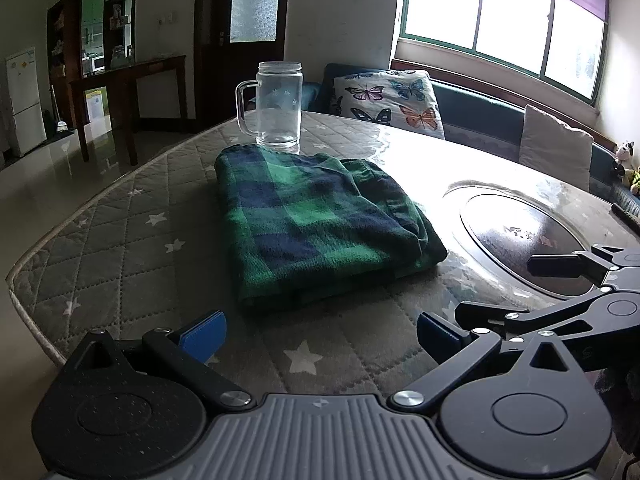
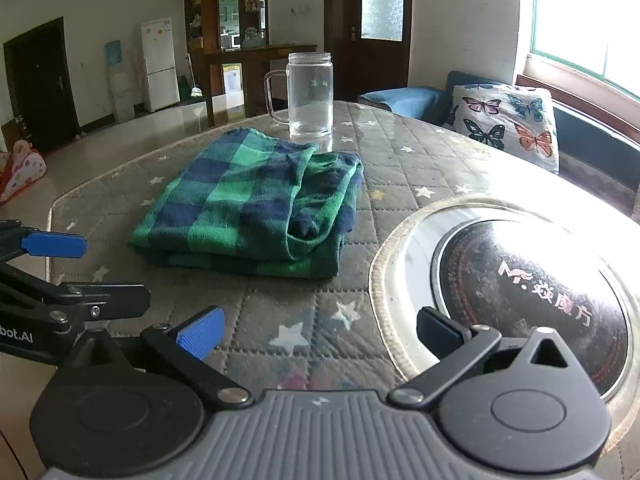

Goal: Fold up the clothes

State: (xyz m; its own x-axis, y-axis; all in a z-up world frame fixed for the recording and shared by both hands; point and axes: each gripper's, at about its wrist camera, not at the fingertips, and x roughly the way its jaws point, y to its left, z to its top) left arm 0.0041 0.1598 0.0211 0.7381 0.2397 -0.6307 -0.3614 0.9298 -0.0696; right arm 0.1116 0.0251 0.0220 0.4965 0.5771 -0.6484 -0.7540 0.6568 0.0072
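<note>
Two grippers, left gripper [image 1: 320, 330] and right gripper [image 2: 320, 330], gape apart near the folded plaid flannel garment [image 1: 316, 224].

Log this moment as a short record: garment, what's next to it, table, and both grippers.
garment: green and blue plaid cloth, folded into a flat stack on the table
neighbour: clear glass mug, upright, just behind the cloth
table: quilted star-print cover, round cooktop set into it
left gripper: jaws open, holding nothing, short of the cloth
right gripper: jaws open, holding nothing
</note>
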